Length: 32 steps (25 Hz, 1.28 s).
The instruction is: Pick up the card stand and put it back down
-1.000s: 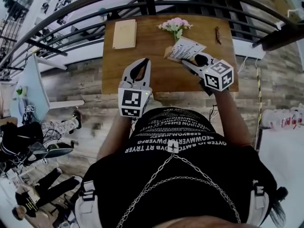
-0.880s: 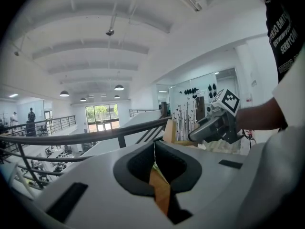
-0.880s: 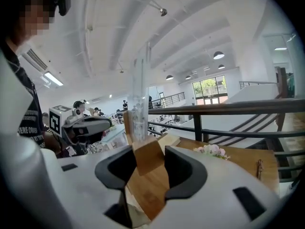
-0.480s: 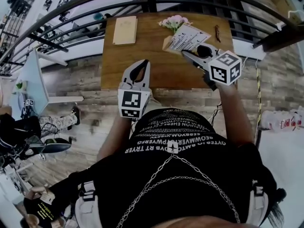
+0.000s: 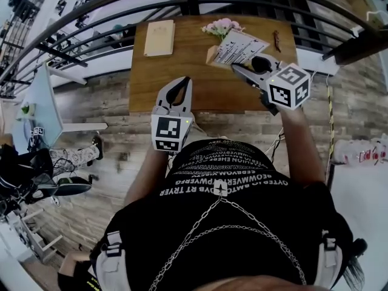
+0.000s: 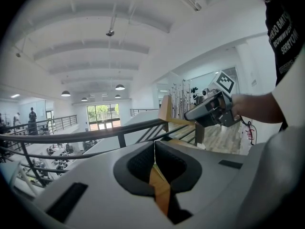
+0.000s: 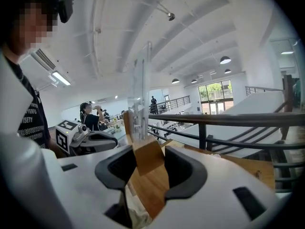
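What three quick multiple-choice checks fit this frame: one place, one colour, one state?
1. Where on the table does the tan pad lie, in the head view?
A. far left corner
B. near right corner
C. centre

2. What colour are the flowers?
A. blue
B. pink
C. yellow

3. How is the right gripper?
A. open, empty
B. shut on the flowers
C. shut on the card stand

Answers: 1 A, the pad sits at the table's far left corner. 2 B, the blooms are pale pink. 3 C, the right gripper view shows its jaws clamped on the stand's wooden base.
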Motion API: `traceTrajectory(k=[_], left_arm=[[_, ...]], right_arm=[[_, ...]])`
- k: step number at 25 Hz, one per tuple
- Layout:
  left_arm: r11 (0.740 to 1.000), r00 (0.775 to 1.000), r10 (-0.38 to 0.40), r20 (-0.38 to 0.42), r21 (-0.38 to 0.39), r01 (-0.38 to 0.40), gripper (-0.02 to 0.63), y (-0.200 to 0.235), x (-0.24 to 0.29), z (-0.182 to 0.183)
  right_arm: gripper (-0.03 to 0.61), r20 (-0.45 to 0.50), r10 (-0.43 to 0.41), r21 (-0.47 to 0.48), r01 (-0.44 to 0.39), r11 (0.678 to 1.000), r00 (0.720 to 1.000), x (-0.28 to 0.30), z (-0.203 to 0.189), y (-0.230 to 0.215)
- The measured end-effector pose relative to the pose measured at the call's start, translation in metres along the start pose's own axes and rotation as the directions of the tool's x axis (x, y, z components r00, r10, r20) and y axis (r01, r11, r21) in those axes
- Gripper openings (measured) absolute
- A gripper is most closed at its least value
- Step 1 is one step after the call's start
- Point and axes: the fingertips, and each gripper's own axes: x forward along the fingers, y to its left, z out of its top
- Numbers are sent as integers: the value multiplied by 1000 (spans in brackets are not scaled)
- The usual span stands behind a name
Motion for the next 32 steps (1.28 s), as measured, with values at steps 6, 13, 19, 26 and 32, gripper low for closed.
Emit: traceTrajectory(k=[6,13,19,26,32], left_arm=[[1000,1000,-12,-1,11,12,29,5,1,1],[1000,1000,-19,-15,9,20,29,21,2,-4],[1000,999,-28,-30,1,28,29,48,7,-12],[999,998,-48,-46,-4,48,29,74,21,-18],[999,997,-44,-64,-13,43,29,100,36,-23]], right_arm=[[189,13,-19,1,19,1000,1000,3,-1,-2],[189,-17,-57,29,58,998,998,23,-29,-8],[188,-80,-81,96,89,991,993,57,-74,-17],[189,-151,-126,138,147,979,980,96,-125,-32],[189,-185,-179,163,210,964,966,122,-165,-55]])
